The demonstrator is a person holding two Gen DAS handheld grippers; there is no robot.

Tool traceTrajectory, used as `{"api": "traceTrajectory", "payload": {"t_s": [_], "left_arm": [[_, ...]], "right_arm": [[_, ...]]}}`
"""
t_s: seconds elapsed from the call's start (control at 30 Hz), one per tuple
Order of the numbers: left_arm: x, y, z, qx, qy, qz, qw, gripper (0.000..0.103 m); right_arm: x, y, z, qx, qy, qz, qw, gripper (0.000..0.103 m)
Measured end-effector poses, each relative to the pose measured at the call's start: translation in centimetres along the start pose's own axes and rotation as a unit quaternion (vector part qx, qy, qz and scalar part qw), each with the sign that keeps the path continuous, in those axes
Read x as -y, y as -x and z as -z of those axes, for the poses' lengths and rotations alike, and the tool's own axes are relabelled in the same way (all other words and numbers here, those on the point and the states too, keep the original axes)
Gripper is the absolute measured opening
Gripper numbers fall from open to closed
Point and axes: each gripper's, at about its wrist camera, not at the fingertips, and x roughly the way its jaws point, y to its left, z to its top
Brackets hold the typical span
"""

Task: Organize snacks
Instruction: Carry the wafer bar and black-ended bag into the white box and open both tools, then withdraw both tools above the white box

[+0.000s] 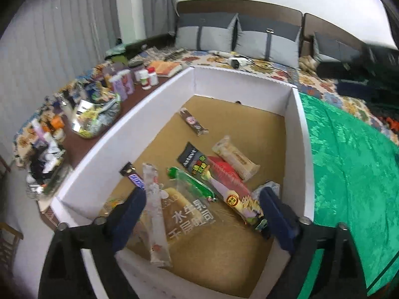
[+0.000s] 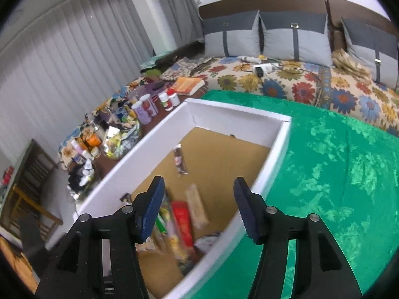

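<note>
A white cardboard box (image 1: 159,104) with a brown floor sits on a green cloth (image 1: 349,164) on the bed. Several snack packets lie inside: a dark bar (image 1: 193,121) at the far end, a beige wafer pack (image 1: 237,158), a red pack (image 1: 228,174), a green one (image 1: 194,183), a clear bread bag (image 1: 184,214) and a long clear stick pack (image 1: 155,214). My left gripper (image 1: 203,196) hangs open above these packets, holding nothing. My right gripper (image 2: 199,186) is also open and empty, over the same box (image 2: 139,159) near its right wall.
A brown tray (image 1: 82,147) left of the box holds bottles, jars and foil bags. Beyond lie a flowered bedspread (image 2: 299,89), an orange book (image 2: 188,84), a charger with cables (image 2: 261,69) and grey pillows (image 2: 294,37) against the headboard. Wooden chairs (image 2: 32,199) stand at left.
</note>
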Motion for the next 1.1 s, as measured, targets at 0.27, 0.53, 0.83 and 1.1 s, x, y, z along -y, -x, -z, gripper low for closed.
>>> {"api": "traceTrajectory", "payload": {"t_s": [0.27, 0.53, 0.83, 1.1], "left_arm": [[-0.8, 3.1, -0.2, 0.039, 0.06, -0.038, 0.9967, 0.1], [-3.7, 3.8, -0.2, 0.043, 0.086, -0.064, 0.9933, 0.1], [-4.4, 5.4, -0.2, 0.065, 0.04, -0.094, 0.9926, 0.1], [-5.2, 6.0, -0.1, 0.053, 0.052, -0.089, 0.9933, 0.103]], "right_arm": [[-0.1, 2.5, 2.6, -0.001, 0.063, 0.035, 0.997, 0.077], [-3.9, 4.8, 3.9, 0.025, 0.131, 0.108, 0.985, 0.084], [-6.5, 4.9, 4.6, 0.025, 0.159, 0.104, 0.981, 0.084], [-7.5, 4.7, 5.0, 0.023, 0.167, 0.097, 0.981, 0.084]]}}
